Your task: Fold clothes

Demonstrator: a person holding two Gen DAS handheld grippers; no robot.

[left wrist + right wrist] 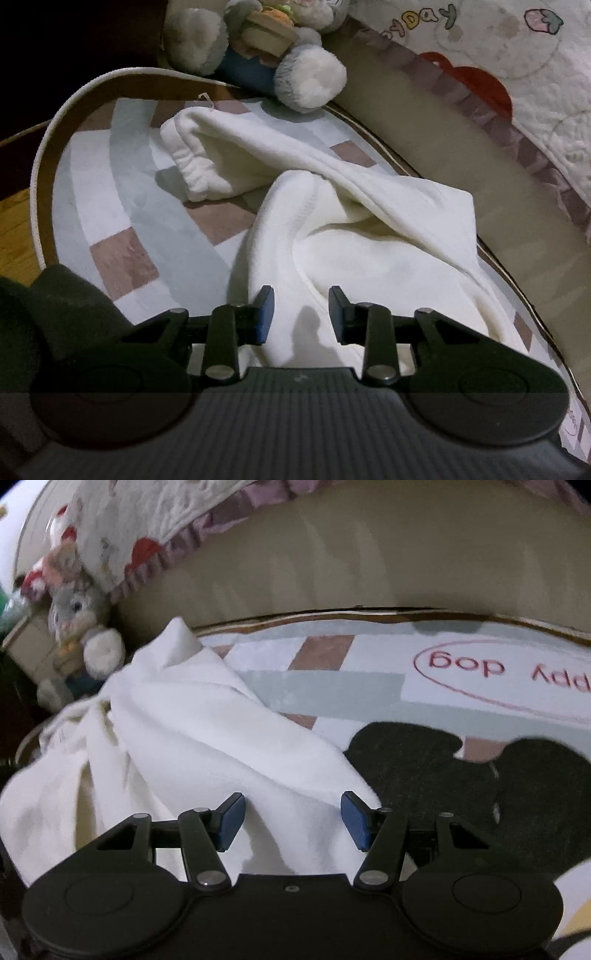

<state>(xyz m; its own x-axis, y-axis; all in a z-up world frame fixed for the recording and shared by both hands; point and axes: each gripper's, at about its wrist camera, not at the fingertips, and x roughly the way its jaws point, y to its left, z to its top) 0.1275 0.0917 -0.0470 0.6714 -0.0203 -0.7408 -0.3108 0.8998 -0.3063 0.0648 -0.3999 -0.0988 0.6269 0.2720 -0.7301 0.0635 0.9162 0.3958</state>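
A patchwork mat (110,177) of grey, white and brown blocks covers the floor beside a beige bed side (332,565). One white garment (369,251) lies crumpled on it, low and central in both views. The left gripper (301,314) and right gripper (293,821) hover over it, fingers (231,821) parted, white cloth in the gaps, not pinched. One dark garment (424,768) lies right. One plush rabbit (79,620) sits upper left.

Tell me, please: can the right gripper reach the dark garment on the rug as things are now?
Probably yes. The right gripper stands open over the edge of the white garment, and the dark garment lies uncovered just beside it on the rug, with nothing between them.
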